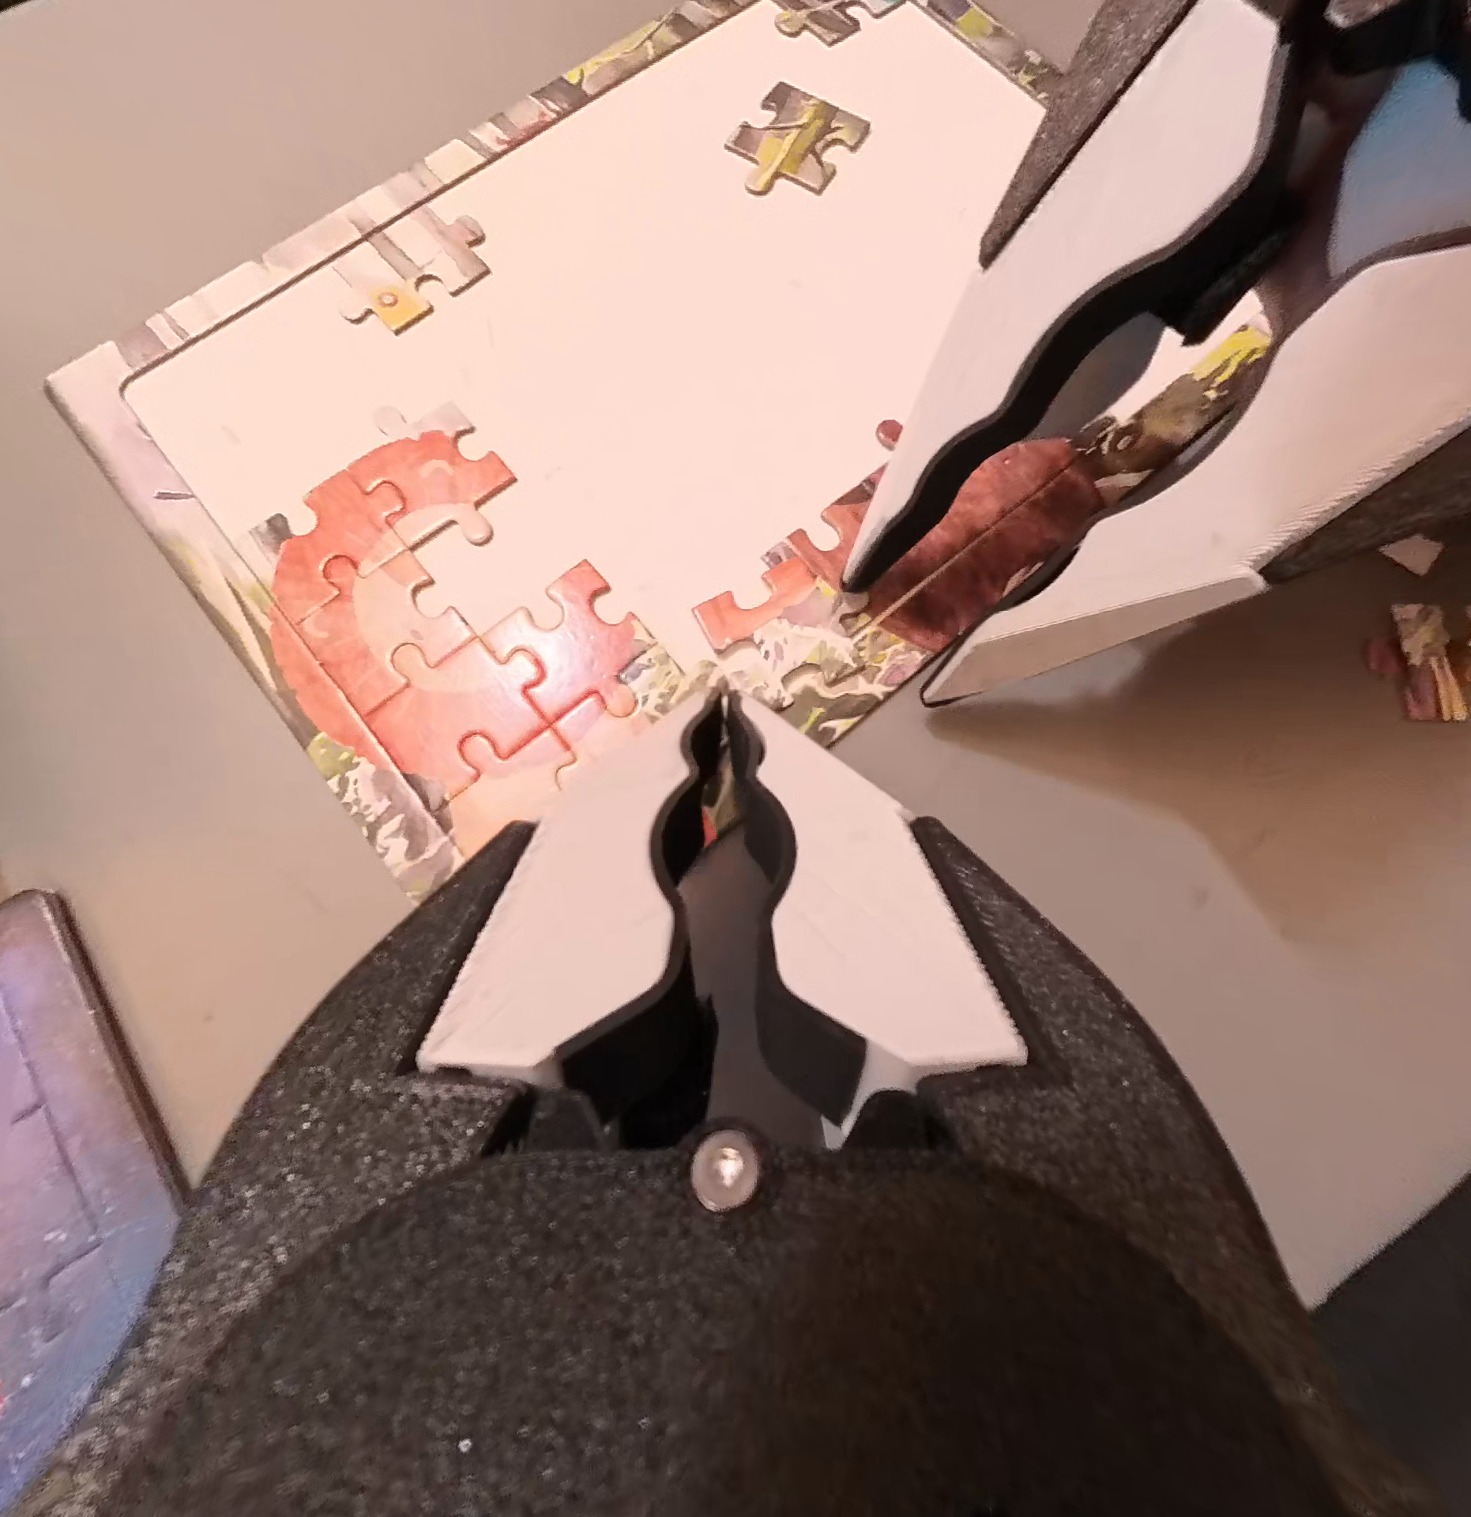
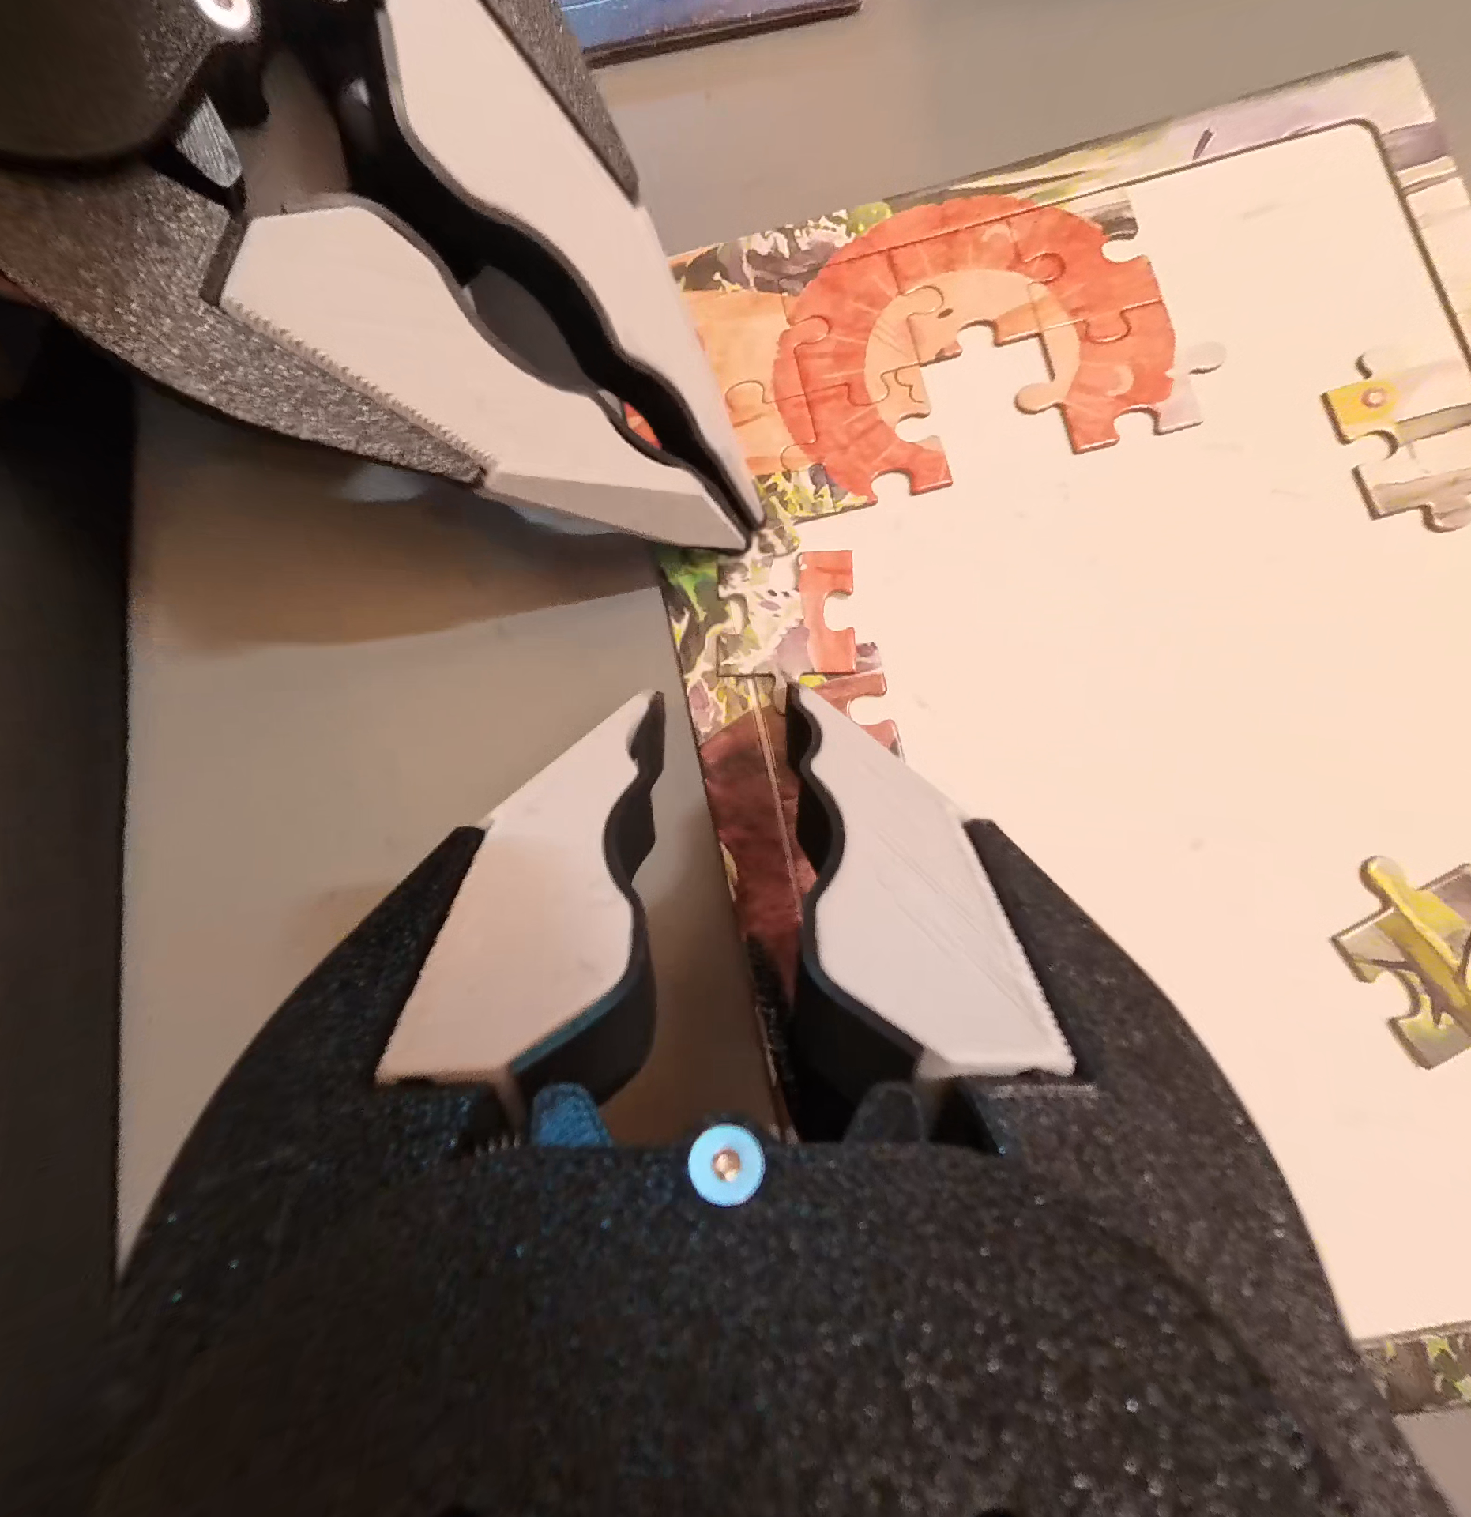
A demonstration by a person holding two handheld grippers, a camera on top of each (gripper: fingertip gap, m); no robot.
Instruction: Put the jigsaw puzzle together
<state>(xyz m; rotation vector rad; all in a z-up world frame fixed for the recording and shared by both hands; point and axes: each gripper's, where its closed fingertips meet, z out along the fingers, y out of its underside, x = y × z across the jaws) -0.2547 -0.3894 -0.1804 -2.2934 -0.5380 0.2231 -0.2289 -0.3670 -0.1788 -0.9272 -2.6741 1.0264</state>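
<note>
Two hand-held tools meet at the near edge of a half-built jigsaw puzzle tray on a table.

The left tool (image 1: 726, 712) has its jaws pressed nearly together at the tray's (image 2: 1409, 176) border; whether a piece sits between them cannot be told. The right tool (image 2: 720, 706) stands wide, straddling that same edge, one finger on the table (image 2: 387, 657), the other on a dark red piece (image 2: 757, 788). Just ahead of both lies the red ring cluster (image 1: 437, 624); loose pieces sit farther in.

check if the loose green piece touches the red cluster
Apart. The left wrist view shows the green piece lying alone on the bare tray, with open white floor between it and the red cluster.
</note>
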